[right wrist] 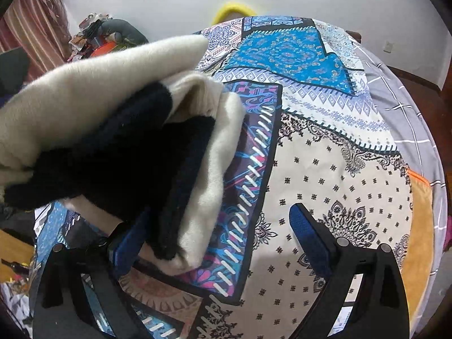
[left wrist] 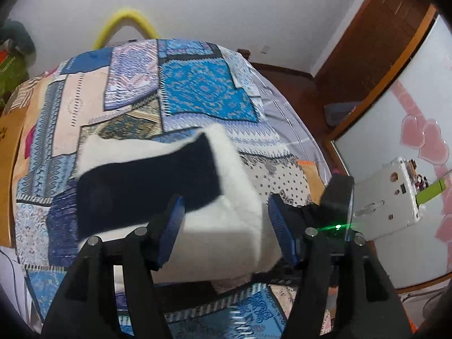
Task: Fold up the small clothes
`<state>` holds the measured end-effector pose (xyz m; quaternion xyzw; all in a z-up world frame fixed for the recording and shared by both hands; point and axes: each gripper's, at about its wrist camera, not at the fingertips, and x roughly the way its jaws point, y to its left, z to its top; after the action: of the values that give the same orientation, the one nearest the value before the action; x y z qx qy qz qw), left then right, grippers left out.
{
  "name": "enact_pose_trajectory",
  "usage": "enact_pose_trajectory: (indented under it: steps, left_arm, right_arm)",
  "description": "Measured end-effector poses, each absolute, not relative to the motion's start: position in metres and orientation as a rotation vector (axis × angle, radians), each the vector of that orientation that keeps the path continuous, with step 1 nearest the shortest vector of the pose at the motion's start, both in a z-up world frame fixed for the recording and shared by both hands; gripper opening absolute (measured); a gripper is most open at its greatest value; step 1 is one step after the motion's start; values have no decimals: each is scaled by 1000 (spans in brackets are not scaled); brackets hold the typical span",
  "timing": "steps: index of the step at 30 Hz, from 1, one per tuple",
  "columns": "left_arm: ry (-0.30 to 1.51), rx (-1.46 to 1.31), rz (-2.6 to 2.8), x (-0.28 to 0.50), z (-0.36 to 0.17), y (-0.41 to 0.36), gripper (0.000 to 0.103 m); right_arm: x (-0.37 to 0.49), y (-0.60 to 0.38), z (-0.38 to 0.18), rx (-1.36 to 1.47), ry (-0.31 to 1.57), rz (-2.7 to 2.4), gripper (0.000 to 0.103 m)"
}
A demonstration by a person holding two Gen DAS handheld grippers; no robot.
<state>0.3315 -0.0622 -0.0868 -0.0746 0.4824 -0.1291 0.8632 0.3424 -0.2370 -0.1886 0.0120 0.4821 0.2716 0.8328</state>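
Fleecy cream-and-black garment [left wrist: 175, 186] lay folded on bed [left wrist: 285, 175], soft, light, floppy. Left gripper [left wrist: 223, 226] stood open astride garment's near end, pads not pressing. Right gripper [right wrist: 214, 243] wide open, empty, beside garment. Best hold: thick folded edge, all layers.

Folded garment [left wrist: 220, 197]: cream fleece with a dark navy panel, lying between the left gripper [left wrist: 226, 226] fingers [left wrist: 173, 226]; blue pads stand apart, the right one clear of the cloth. Bed [left wrist: 282, 107]: patchwork cover [left wrist: 197, 84] in blue and cream. Far side: yellow curved tube [left wrist: 127, 22], white wall. Right: wooden door frame [left wrist: 395, 56], panel with pink hearts [left wrist: 423, 138].
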Motion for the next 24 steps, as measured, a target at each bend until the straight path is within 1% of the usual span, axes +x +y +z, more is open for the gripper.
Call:
enact_pose_trajectory:
  steps: [5,10,14,15,16,19,22,24]
  left_arm:
    - [991,-144,-179,333,-85,-23,70]
    - [1050,-94,-75,340,-118,14,71]
    - [1124,-166,-63,342,-155,40,71]
    - [1136,-194,-77,343,-163,44,72]
    - [1139,-202,-78,342,-167,45,76]
    - [1136,-188,-84,342,-175,44,83]
    - [1138,-177,-89,342,-180,41,87]
    - [1135,-167,-89,342,-181,40,88]
  right_arm:
    - [353,-241,-186,28,1007,565,95]
    - [375,-240,-190,79,1027,567,95]
    - [388,-237,-193,87,1029,567,95]
    - [392,-236,-194,91,1029,568,95]
    - [396,-235,-194,96,1026,567,95]
    - [403,-234,-194,111,1006,557,95]
    - [406,-233,-191,113,980,540,95]
    - [407,-233,-187,106,941,509,95]
